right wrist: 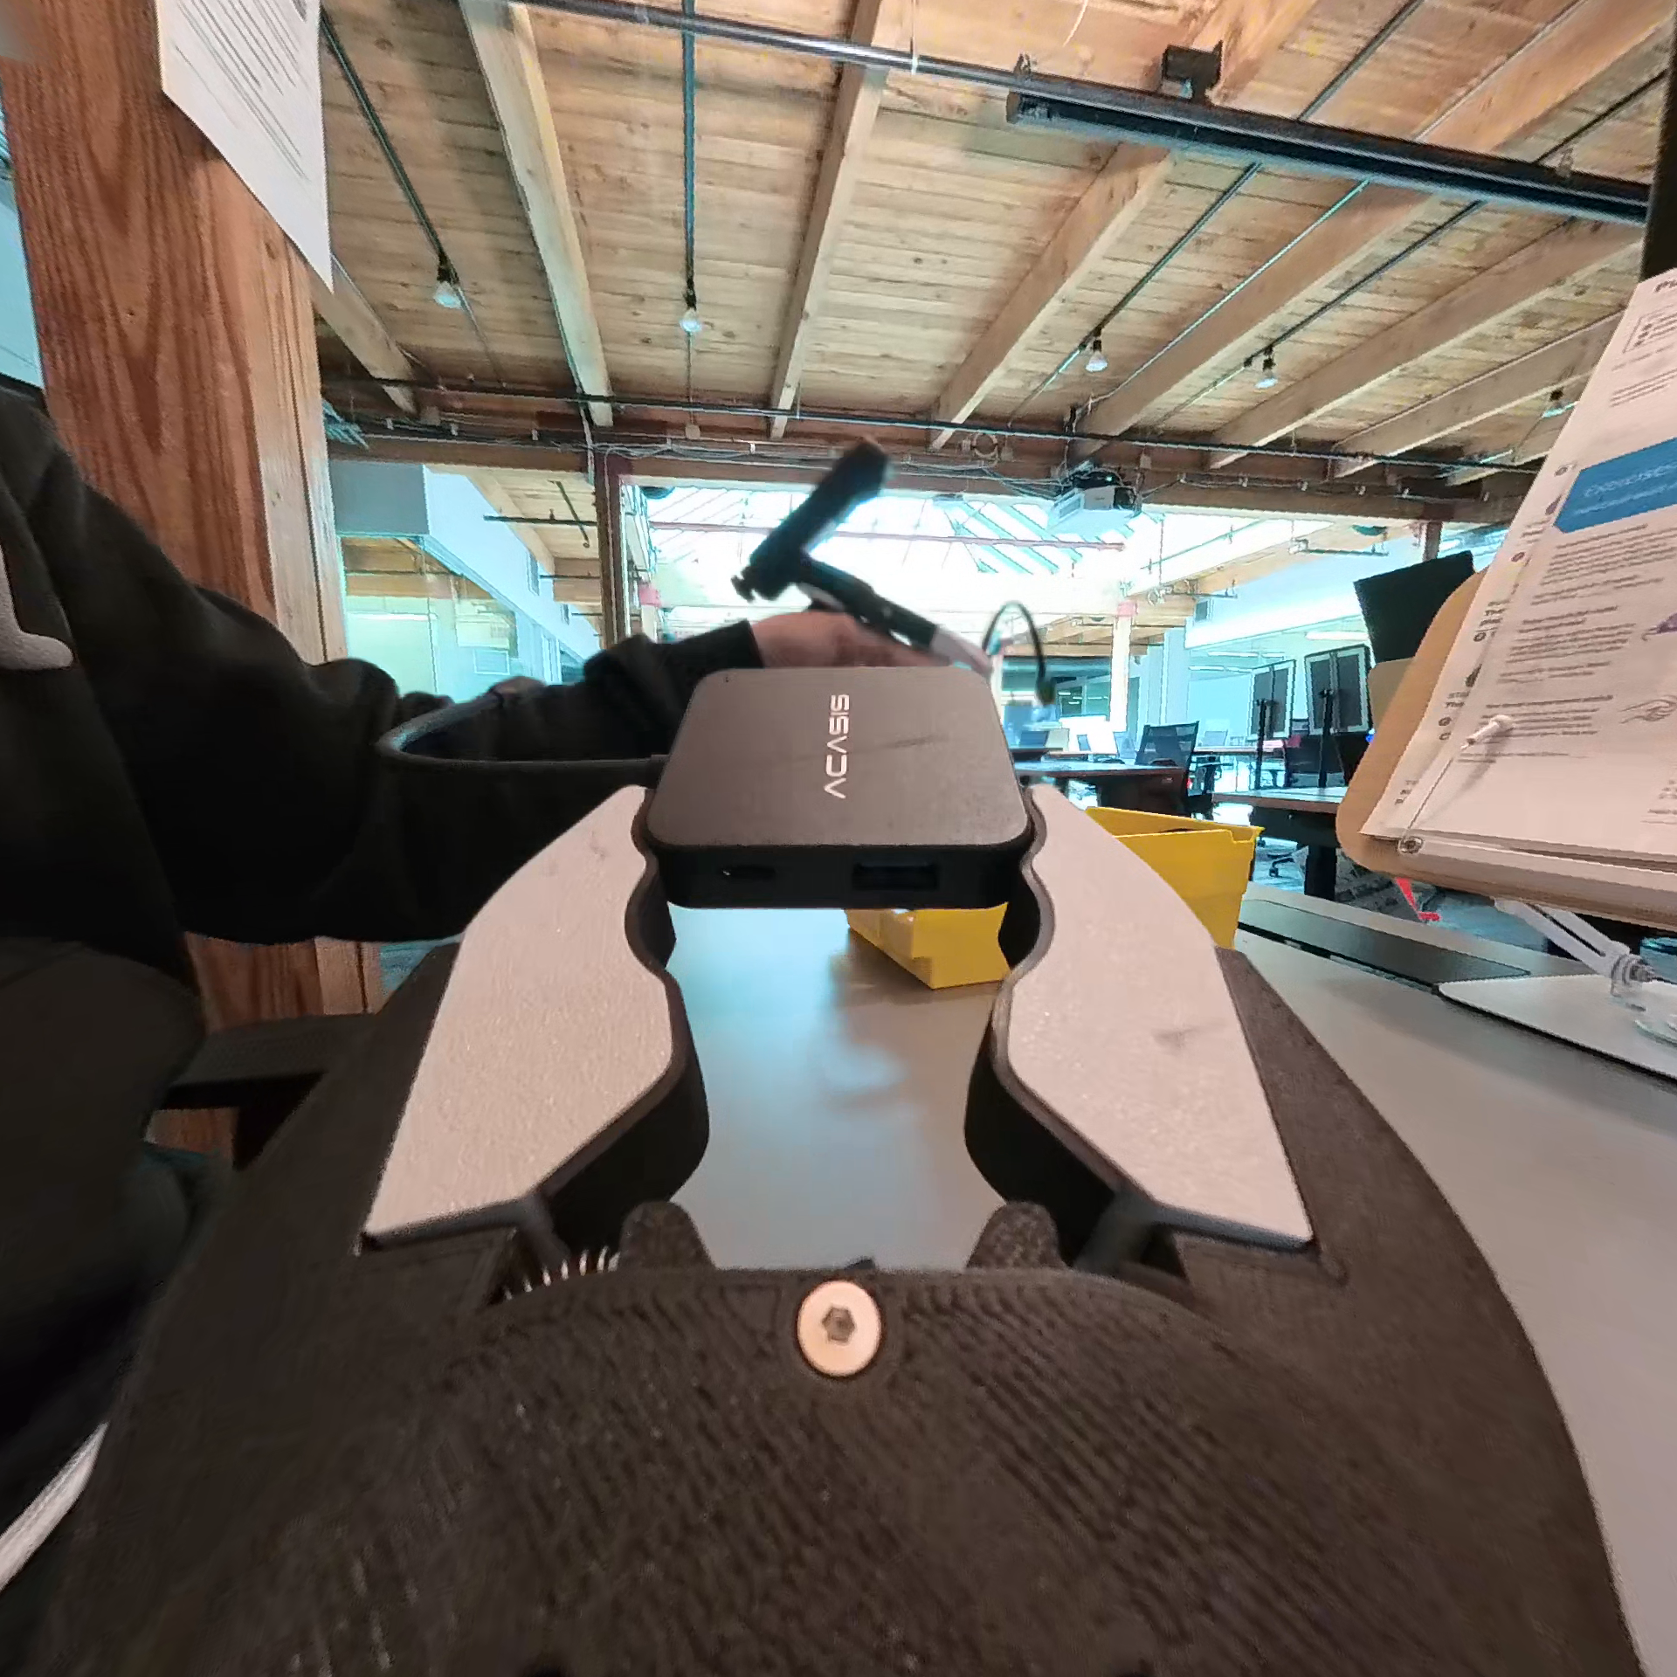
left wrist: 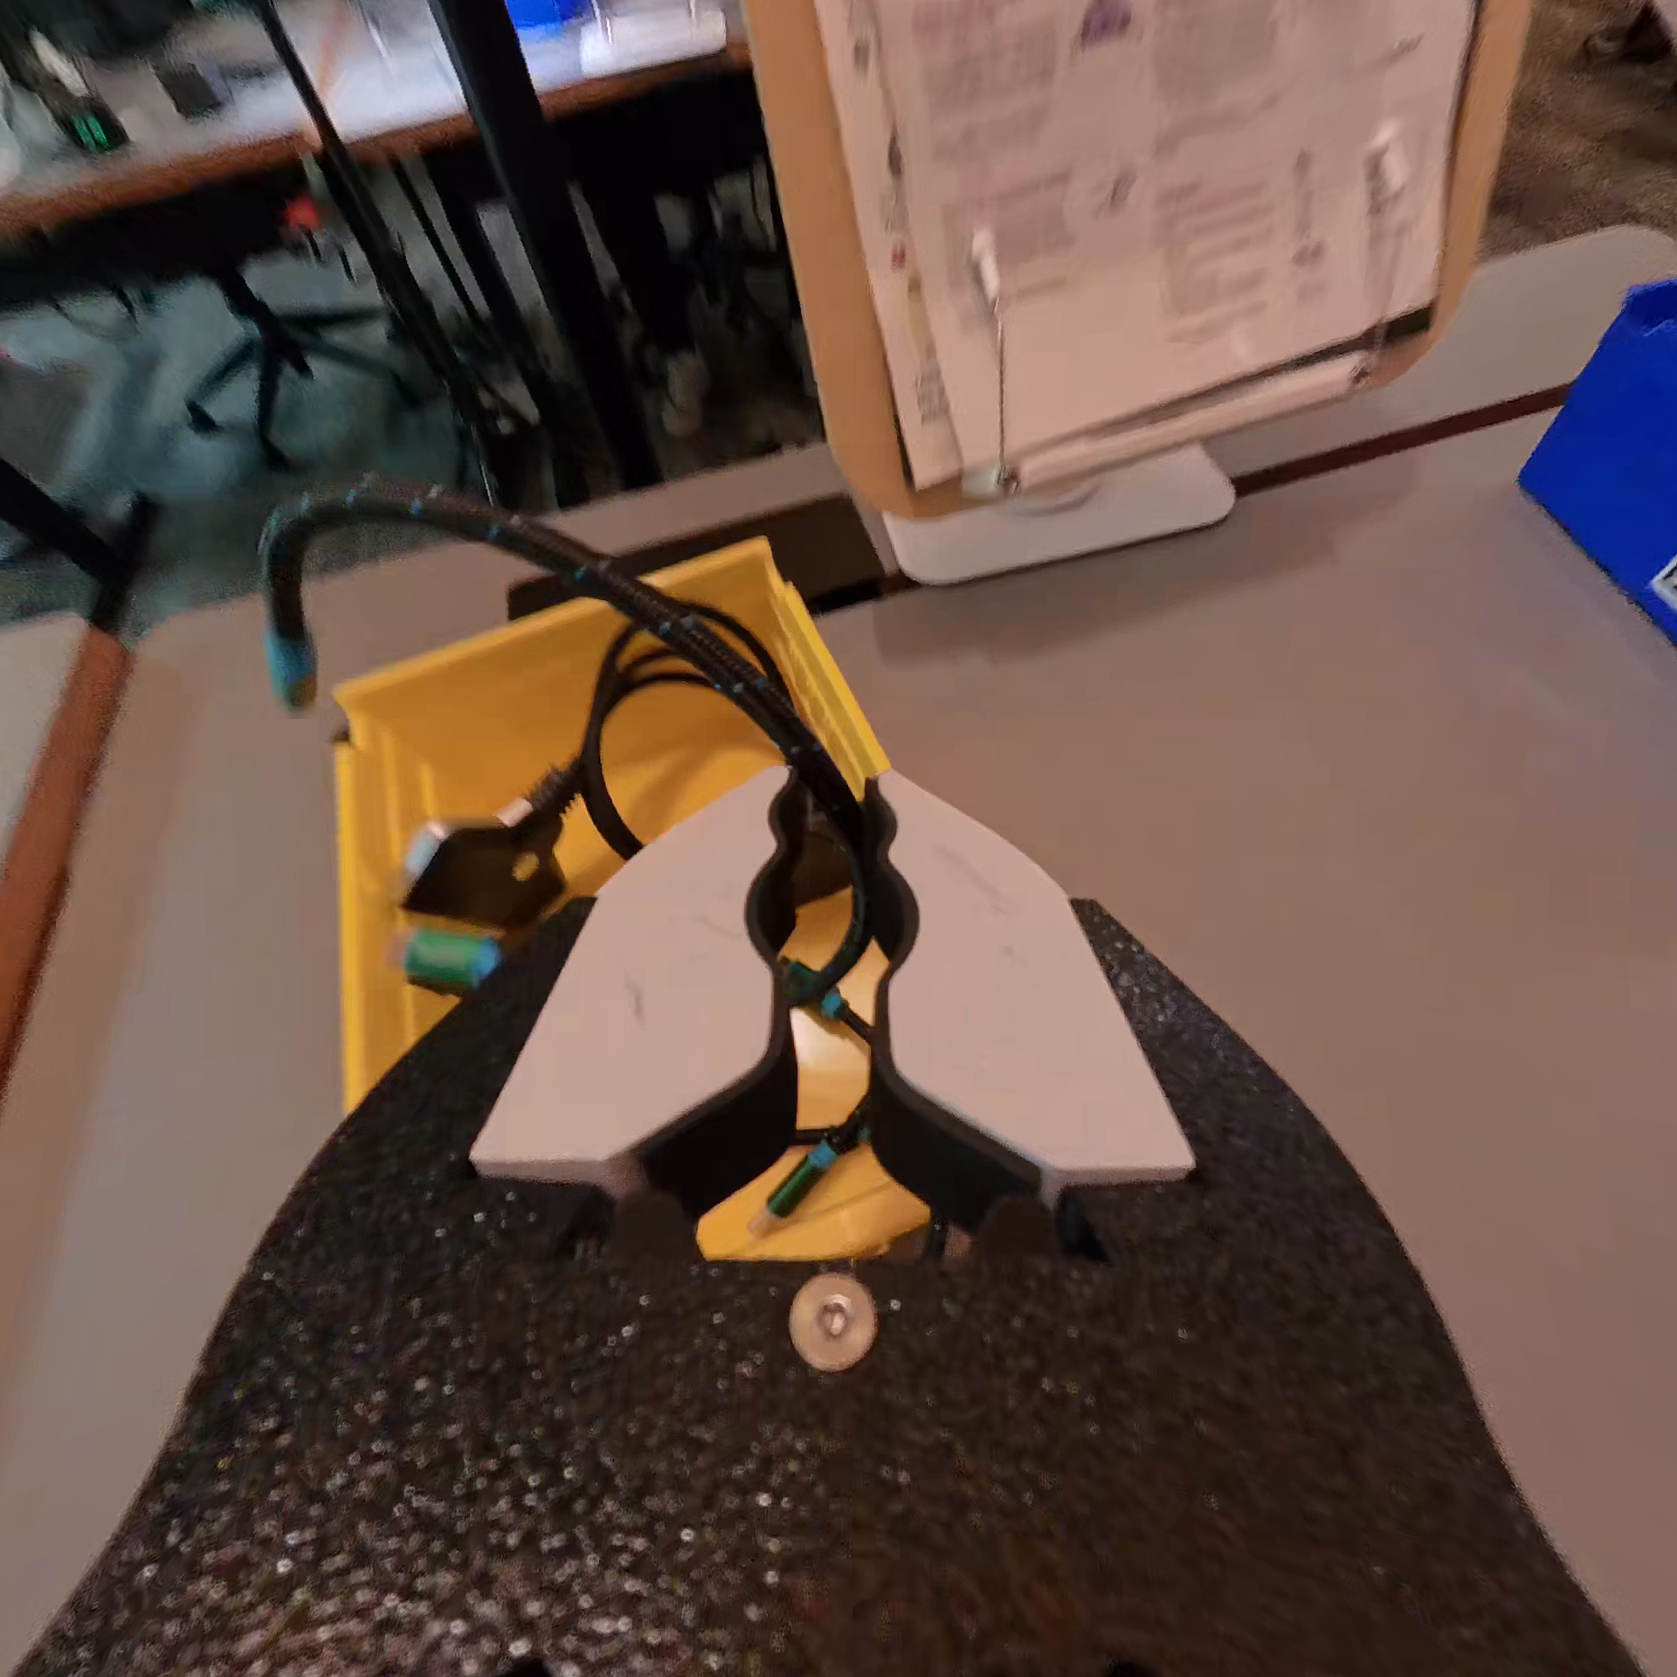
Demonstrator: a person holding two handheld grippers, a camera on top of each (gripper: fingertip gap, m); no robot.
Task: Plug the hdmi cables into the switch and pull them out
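Observation:
In the left wrist view my left gripper (left wrist: 830, 780) is shut on a black braided HDMI cable (left wrist: 635, 590) above a yellow bin (left wrist: 472, 708). The cable arcs up and left to its teal plug (left wrist: 290, 658), which hangs free in the air. More cables and plugs (left wrist: 481, 871) lie in the bin. In the right wrist view my right gripper (right wrist: 839, 817) is shut on a black switch box (right wrist: 817, 753), held level above the table with two ports on its near face. The left gripper (right wrist: 817, 563) and cable show blurred beyond the switch.
A stand holding papers (left wrist: 1134, 227) is at the back of the grey table (left wrist: 1270, 817), also in the right wrist view (right wrist: 1543, 635). A blue bin (left wrist: 1615, 472) sits at the right edge. A wooden post (right wrist: 181, 454) and a person's dark sleeve (right wrist: 272, 771) are at left. The yellow bin (right wrist: 1180, 862) stands beyond the switch.

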